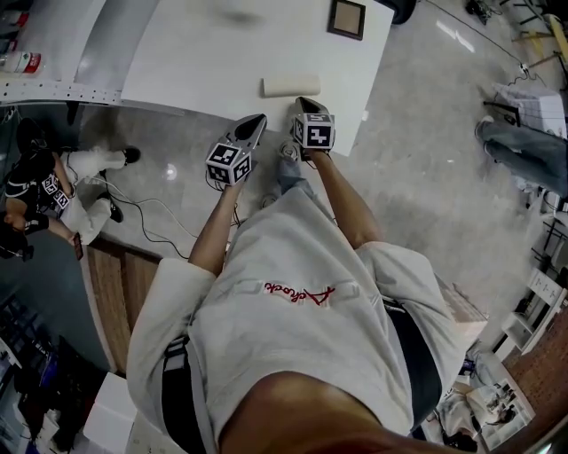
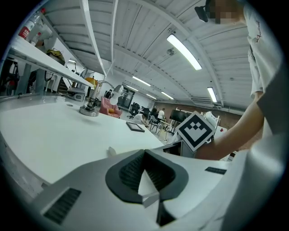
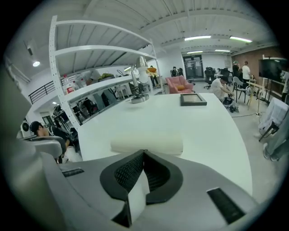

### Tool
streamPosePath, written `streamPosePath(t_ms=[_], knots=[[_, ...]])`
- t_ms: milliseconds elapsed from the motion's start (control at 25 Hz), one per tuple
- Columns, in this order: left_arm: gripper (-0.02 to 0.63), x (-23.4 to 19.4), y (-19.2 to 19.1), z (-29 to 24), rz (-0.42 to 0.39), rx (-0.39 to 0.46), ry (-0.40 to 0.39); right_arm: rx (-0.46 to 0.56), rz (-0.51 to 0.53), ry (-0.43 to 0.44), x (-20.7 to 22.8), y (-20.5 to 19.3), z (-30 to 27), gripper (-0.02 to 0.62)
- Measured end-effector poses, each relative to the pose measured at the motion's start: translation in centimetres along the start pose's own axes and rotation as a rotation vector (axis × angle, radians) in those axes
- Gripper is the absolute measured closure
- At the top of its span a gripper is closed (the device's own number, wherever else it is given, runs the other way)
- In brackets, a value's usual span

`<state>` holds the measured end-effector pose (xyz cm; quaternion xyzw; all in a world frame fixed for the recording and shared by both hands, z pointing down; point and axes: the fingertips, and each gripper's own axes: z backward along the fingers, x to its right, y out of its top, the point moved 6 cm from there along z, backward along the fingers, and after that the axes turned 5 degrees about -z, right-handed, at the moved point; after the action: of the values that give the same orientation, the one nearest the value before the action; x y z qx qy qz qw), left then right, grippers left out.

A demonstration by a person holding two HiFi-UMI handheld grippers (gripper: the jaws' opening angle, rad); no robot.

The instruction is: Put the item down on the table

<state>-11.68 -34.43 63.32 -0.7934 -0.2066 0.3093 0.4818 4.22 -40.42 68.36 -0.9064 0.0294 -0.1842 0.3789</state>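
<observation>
The pale roll (image 1: pixel 290 86) lies on its side on the white table (image 1: pixel 195 53), just ahead of the right gripper (image 1: pixel 303 103) and clear of its tips. Further out along that gripper's line, a dark framed panel (image 1: pixel 346 18) lies flat on the table, and beyond it stands a round lamp base (image 3: pixel 140 98).

White shelving (image 1: pixel 53 53) runs off to the left of the left gripper (image 1: pixel 257 121). Below it a person (image 1: pixel 53 191) crouches on the glossy grey floor (image 1: pixel 426 151). Strip lights hang overhead, and a pink armchair (image 3: pixel 177 84) stands at the far end of the room.

Both bare forearms reach forward side by side. The right gripper is over the table's near edge, with the left gripper just beside it. Each gripper's jaws are pressed together with nothing between them.

I count one roll, one framed panel and two grippers, each with one marker cube.
</observation>
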Motion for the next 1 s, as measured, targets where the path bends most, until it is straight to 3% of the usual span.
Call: streamPosePath(t_ms=[560, 1000], knots=[[0.591, 2.7, 3.8, 1.9, -0.127, 0.114, -0.023, 0.418, 0.200, 0.115, -4.5, 4.6, 9.9, 0.604], [0.591, 4.9, 4.0, 6.8, -0.164, 0.184, -0.021, 0.482, 0.176, 0.107, -7.2, 1.7, 15.6, 0.604]])
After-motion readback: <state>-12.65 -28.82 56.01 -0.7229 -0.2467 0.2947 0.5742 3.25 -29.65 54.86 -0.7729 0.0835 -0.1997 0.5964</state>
